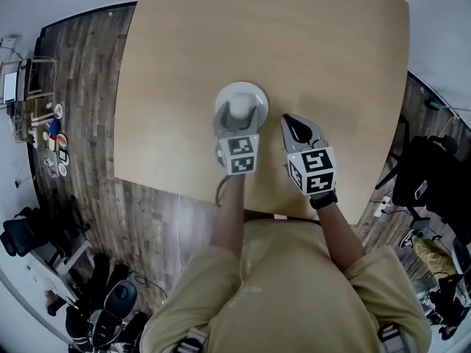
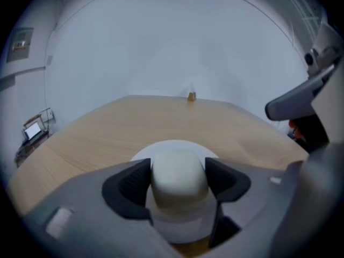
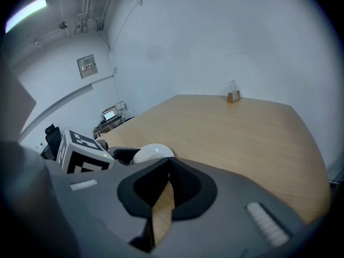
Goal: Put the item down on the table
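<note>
**Head view.** Light wooden table [image 1: 294,43] with rounded corners, over a dark plank floor [image 1: 81,87]. White round item with a cream domed knob [image 1: 241,95], in the table's near half, closer to the near edge than to the far one. Left gripper [image 1: 240,113] reaching in from the near edge, one jaw on either side of the knob. Right gripper [image 1: 296,129] just beside it toward the right edge, over bare wood. Contact between base and tabletop not decidable from above.

**Left gripper view.** Dark ribbed pads [image 2: 133,186] pinching the knob from both sides, white base flaring out below, wood close beneath. Grip on the knob judged deliberate: the one narrow part the jaws can span, and it keeps the item upright for setting down. Release judged not yet made. Small brown holder [image 2: 191,96] at the table's far edge.

**Right gripper view.** Jaws pressed together at the tips, nothing between, a sliver of wood showing through the gap behind. Judged parked clear of the working side. Marker cube [image 3: 80,153] of the left gripper in sight, with black-and-white squares and no words. Wall plaque [image 3: 87,65] too small to read. No brand or label legible anywhere.
</note>
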A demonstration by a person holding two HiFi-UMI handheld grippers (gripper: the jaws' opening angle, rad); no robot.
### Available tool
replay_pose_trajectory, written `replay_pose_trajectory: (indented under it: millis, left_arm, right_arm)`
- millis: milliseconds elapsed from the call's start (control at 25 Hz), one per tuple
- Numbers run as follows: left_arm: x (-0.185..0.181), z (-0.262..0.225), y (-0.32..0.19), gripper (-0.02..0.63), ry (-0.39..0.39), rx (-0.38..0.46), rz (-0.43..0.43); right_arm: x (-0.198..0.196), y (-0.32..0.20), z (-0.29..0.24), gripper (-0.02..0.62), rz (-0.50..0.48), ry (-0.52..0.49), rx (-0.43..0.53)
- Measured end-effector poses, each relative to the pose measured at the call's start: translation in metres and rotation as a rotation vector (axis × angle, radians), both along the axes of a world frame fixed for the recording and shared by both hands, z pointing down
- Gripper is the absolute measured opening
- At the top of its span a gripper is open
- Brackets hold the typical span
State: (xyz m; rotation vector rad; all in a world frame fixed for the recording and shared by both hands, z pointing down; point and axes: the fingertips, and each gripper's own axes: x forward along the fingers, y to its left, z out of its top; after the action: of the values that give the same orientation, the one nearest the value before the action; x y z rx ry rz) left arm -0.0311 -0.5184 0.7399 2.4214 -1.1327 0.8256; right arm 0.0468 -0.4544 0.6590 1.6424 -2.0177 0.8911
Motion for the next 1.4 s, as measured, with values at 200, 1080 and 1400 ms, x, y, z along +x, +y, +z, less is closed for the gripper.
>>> replay_pose_trajectory:
  millis: [200,1080,1400]
  left_arm:
    - [-0.001,0.012,0.002,0.319,-0.044,-0.019,-0.004]
    - [-0.003,-0.161,0.091,0.258,0.131,0.160,-0.101]
    - [-0.018,-0.263,0.156,0.181,0.219,0.317,-0.144]
  right_arm:
    - [-0.003,0.003,-0.003,0.006,-0.010,-0.001,0.007]
    - [0.038,0.096,-0.109,0.006,0.039,0.024,0.218]
    - [0.045,0.147,-0.187,0.006,0.041,0.029,0.400]
